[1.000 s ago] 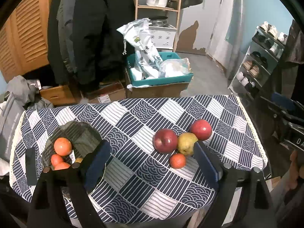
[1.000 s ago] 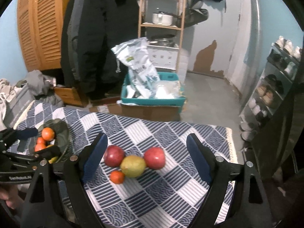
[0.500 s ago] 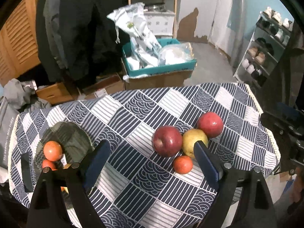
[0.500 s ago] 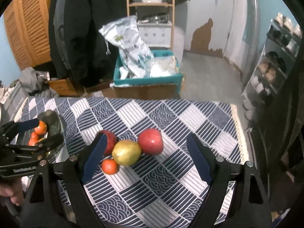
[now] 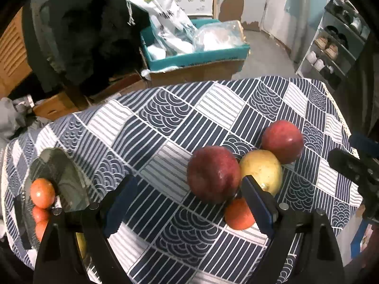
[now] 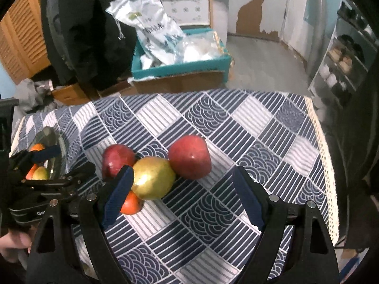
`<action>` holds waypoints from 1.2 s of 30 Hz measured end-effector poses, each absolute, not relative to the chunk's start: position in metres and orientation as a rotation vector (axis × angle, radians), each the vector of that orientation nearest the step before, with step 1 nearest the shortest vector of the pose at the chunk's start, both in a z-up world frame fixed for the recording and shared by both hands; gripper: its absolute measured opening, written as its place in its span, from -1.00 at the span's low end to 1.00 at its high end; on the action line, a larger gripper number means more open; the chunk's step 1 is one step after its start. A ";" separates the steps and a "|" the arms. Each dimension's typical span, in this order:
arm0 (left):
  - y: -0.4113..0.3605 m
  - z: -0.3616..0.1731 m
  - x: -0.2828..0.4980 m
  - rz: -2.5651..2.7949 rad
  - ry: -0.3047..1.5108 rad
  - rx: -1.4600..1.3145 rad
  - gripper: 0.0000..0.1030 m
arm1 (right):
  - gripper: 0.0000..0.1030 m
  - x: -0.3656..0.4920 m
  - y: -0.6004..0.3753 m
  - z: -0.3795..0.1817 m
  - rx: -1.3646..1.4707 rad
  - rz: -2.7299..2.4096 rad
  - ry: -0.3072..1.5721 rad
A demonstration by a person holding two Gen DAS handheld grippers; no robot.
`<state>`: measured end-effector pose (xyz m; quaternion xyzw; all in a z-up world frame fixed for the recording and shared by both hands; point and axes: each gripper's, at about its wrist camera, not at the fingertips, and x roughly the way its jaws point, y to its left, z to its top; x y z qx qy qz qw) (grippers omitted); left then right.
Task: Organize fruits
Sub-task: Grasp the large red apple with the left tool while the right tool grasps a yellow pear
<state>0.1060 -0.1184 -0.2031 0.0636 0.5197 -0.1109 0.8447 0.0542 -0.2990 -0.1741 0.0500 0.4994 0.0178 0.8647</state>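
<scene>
Navy-and-white patterned tablecloth [image 5: 165, 123] fills more of both views than a second ago; both grippers have come lower toward the fruit cluster.

Loose fruit, four, touching: dark red apple [image 5: 213, 174], red apple [image 5: 281, 140], yellow pear [image 5: 261, 170], one small orange fruit [image 5: 238, 215].

Glass bowl [image 5: 68, 184], table's left end: three orange fruits [image 5: 42, 196] plus one yellowish piece, possibly a pear.

Left gripper [image 5: 187, 207]: jaws wide apart, empty, right pad in front of the pear.

Right gripper [image 6: 182, 197]: jaws apart, empty.

Writing: partial "Ge" on the left gripper's body, otherwise unreadable.
</scene>
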 end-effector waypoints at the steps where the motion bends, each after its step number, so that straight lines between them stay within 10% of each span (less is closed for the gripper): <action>1: -0.119 -0.206 0.108 -0.239 1.102 0.130 0.76 | 0.64 0.056 -0.300 -0.179 0.108 0.034 1.056; 24: -0.128 -0.256 0.142 -0.333 1.207 0.008 0.77 | 0.64 0.073 -0.315 -0.223 0.157 0.026 1.148; 29: -0.121 -0.260 0.143 -0.401 1.229 -0.094 0.39 | 0.64 0.072 -0.316 -0.226 0.155 0.025 1.157; 36: -0.122 -0.253 0.136 -0.341 1.196 -0.050 0.39 | 0.64 0.070 -0.309 -0.223 0.141 0.031 1.154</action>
